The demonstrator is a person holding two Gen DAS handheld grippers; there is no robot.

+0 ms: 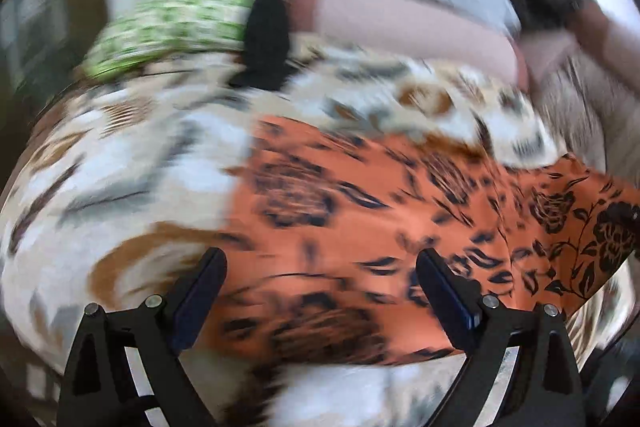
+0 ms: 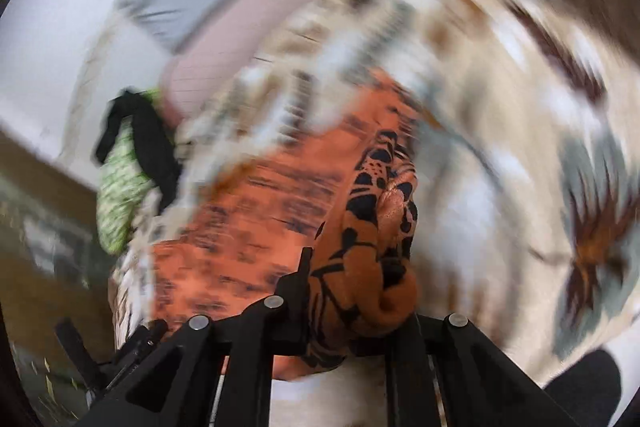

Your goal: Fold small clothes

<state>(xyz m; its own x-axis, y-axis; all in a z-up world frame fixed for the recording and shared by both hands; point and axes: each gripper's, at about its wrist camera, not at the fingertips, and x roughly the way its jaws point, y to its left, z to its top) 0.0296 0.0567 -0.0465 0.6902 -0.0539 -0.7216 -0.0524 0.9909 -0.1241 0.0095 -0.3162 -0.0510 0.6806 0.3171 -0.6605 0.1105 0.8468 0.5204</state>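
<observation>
Now, from the left wrist: left tool (image 1: 320, 267) spread wide, nothing between its dark pads (image 1: 200, 291), hovering just above the near edge of the orange garment (image 1: 360, 211); garment spread over the patterned bedspread (image 1: 120, 163), reaching toward the right of the view where it lifts off the bed; thin, smooth-looking cloth, rust-orange with black flower and leaf print, a few soft creases running across; further back a green-and-white bundle (image 1: 172, 23) with a black item (image 1: 268, 27) draped over it, well apart from the garment; pale pink and grey bedding behind, too blurred to say more. Best handling here, as a judgement: bring the empty tool down on the free edge or corner opposite the lifted one, pinch a single layer only, avoid catching the bedspread beneath; keep both ends level so the cloth hangs flat before laying the fold.

Then, from the right wrist: right tool (image 2: 352, 291) clamped on a gathered wad of the same orange garment (image 2: 372, 227), cloth bunched and bulging past the fingers, the rest trailing down toward the bed in heavy blur; fabric limp, drapes readily, likely to slip or twist if pulled fast; bedspread (image 2: 520, 131) thicker-looking, cream with brown and grey-blue floral motifs. Advice, again judged: hold the pinch firm, lift only enough to clear the bed, let the weight straighten the wrinkles; match edge to edge before lowering.
</observation>
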